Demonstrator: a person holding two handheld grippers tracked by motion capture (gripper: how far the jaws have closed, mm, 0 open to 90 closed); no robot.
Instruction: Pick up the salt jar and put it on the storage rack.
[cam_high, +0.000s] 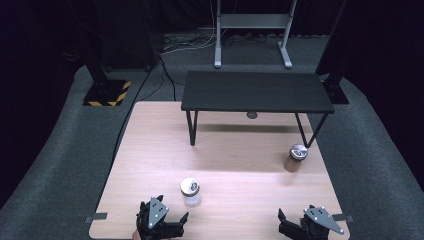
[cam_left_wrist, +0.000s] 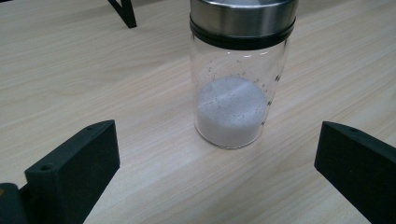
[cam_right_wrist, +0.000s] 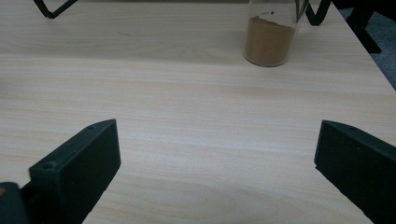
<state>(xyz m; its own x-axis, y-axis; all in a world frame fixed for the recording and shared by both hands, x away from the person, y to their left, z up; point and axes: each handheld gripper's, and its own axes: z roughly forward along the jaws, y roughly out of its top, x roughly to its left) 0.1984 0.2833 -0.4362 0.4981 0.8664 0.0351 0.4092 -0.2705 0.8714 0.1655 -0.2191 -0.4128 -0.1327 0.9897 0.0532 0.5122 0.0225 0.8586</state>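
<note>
I had both grippers low at the near edge of the table (cam_high: 150, 150). The left gripper (cam_high: 167, 222) sat near-left, fingers (cam_left_wrist: 74, 172) spread wide apart and holding nothing. The right gripper (cam_high: 295, 226) sat near-right, its fingers (cam_right_wrist: 77, 170) equally wide apart and empty.

The white jar (cam_high: 190, 192) stood upright on the table just beyond the left gripper, slightly to its right. In the left gripper view the white jar (cam_left_wrist: 238, 74) stood ahead of the open fingers, a little right of centre and not yet between them. It had a glass wall, a steel lid with a black band, and white powder filling the lower part.

The brown jar (cam_high: 295, 158) stood upright farther off on the right side, near the right leg of the black shelf (cam_high: 257, 91) that stood across the far half of the table. In the right gripper view the brown jar (cam_right_wrist: 270, 35) lay well ahead and right of centre, well apart from the fingers.

Judgement: the step in hand was the approach to the white jar, with no grasp begun. The next move called for advancing the left gripper until the glass body sat between the fingers, below the lid, then closing squarely. Smooth glass could slip or tip if the fingers met it off-centre.
</note>
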